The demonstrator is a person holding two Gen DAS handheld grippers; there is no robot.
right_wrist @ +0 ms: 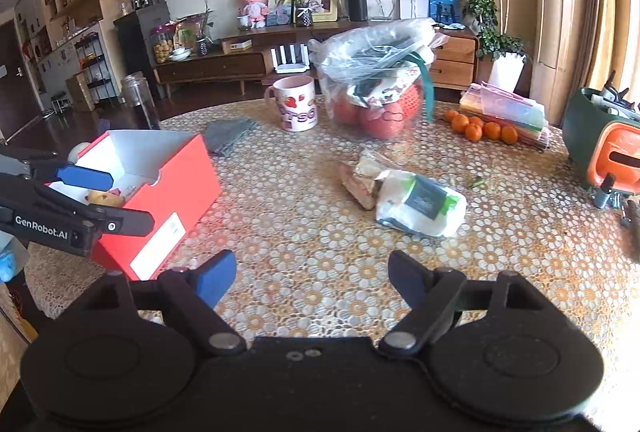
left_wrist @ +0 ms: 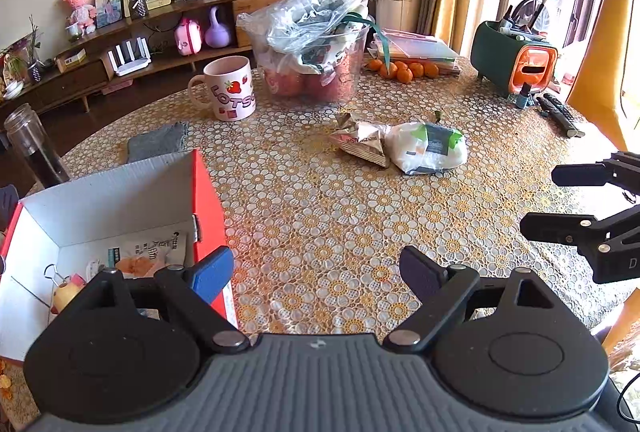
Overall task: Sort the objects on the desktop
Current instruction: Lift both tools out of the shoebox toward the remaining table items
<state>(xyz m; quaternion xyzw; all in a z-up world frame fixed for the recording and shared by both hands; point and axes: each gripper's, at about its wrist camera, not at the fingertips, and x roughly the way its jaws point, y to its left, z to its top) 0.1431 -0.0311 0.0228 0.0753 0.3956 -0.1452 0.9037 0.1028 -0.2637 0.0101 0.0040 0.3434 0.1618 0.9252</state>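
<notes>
The round worktop (left_wrist: pixel 320 216) under its yellow-and-white flower lace cloth carries everything, so the step in hand looks like picking the next loose item and dropping it into the open red cardboard box with white inside (right_wrist: pixel 168 191), which sits at the near left and already holds a few small things. Far beyond, the clear plastic tub of red fruit topped with a crinkled plastic bag (left_wrist: pixel 316 43) and the pink strawberry-print mug (left_wrist: pixel 230 87) stand side by side and look too bulky for now.

The likeliest targets lie mid-worktop: a soft white plastic pouch with a dark and green label (right_wrist: pixel 420 203), touching a crumpled beige paper wrapper (right_wrist: pixel 360 179) on its left.

The right gripper (right_wrist: pixel 312 280) hovers near, fingers spread and empty; it should straddle the pouch's narrow side and close gently, since the pouch will likely sag. The left gripper (left_wrist: pixel 316 272), likewise spread and empty, is beside the box, well placed to steady it.
</notes>
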